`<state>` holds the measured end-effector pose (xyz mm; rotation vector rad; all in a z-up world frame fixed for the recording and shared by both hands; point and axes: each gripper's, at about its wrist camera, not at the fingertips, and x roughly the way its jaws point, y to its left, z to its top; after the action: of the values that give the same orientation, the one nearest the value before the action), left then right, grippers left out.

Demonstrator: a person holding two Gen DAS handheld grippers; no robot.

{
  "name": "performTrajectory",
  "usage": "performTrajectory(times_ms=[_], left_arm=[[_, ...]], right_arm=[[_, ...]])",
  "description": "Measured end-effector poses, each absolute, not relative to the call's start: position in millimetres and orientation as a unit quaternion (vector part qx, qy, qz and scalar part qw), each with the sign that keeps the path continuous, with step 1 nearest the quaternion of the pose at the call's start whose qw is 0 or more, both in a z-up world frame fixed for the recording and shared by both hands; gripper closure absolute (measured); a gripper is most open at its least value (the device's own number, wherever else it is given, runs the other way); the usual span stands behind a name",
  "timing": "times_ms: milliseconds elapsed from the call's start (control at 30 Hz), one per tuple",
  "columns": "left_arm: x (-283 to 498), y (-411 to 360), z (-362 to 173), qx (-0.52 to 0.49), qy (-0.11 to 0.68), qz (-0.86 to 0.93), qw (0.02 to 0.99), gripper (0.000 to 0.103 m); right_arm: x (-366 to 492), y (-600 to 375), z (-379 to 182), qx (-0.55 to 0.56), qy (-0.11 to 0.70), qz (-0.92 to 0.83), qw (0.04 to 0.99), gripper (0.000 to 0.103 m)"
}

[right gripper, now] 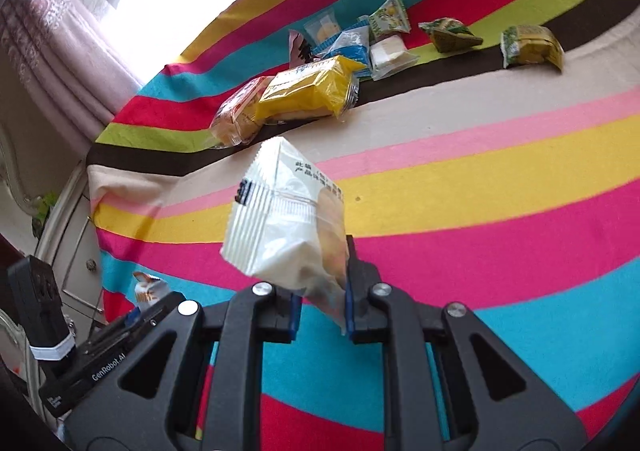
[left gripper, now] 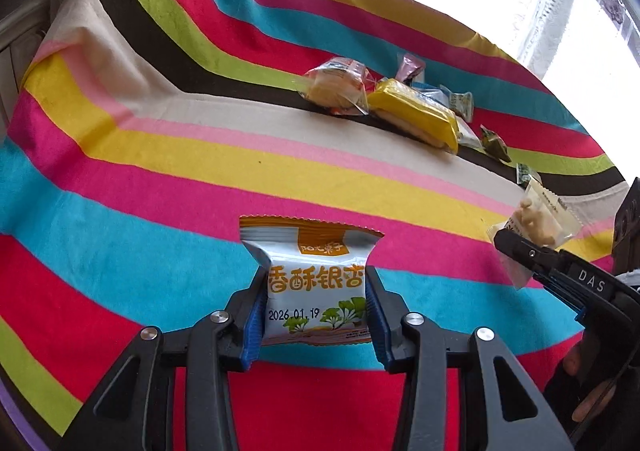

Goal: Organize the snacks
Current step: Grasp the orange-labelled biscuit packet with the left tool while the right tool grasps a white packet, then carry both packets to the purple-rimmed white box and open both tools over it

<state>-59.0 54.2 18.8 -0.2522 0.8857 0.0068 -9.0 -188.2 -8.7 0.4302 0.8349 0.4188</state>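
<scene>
My left gripper [left gripper: 316, 307] is shut on a white and orange snack packet [left gripper: 314, 283] with a 2026.01.19 date, held above the striped cloth [left gripper: 160, 179]. My right gripper [right gripper: 322, 301] is shut on a clear and white snack packet [right gripper: 288, 223], also held above the cloth; it shows in the left wrist view [left gripper: 534, 221] at the right. A pile of snacks lies at the far side: a yellow packet [right gripper: 308, 91], a clear bun packet [right gripper: 236, 117], a blue packet [right gripper: 348, 45] and green packets [right gripper: 530, 47].
The cloth drops off at its left edge [right gripper: 96, 187] beside white furniture [right gripper: 64, 235]. A bright window with lace curtains [right gripper: 60, 11] lies behind. The left gripper shows low left in the right wrist view [right gripper: 144, 299].
</scene>
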Motion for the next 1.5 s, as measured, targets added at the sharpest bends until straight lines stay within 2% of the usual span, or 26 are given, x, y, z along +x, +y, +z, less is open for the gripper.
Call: performTrajectory(times_ms=[367, 633, 1133, 1500], left_arm=[[-100, 45, 20, -0.103, 0.434, -0.019, 0.895, 0.058], [-131, 44, 42, -0.082, 0.411, -0.029, 0.908, 0.058], [-178, 51, 78, -0.046, 0.371, -0.032, 0.927, 0.058], [-207, 80, 84, -0.045, 0.37, -0.011, 0.928, 0.058]], right_arm=[[-52, -196, 2, 0.222, 0.394, 0.2, 0.869, 0.083], [-73, -185, 8, 0.218, 0.395, 0.208, 0.868, 0.083], [-113, -159, 46, 0.174, 0.372, 0.243, 0.879, 0.083], [-133, -122, 57, 0.13, 0.369, 0.283, 0.876, 0.083]])
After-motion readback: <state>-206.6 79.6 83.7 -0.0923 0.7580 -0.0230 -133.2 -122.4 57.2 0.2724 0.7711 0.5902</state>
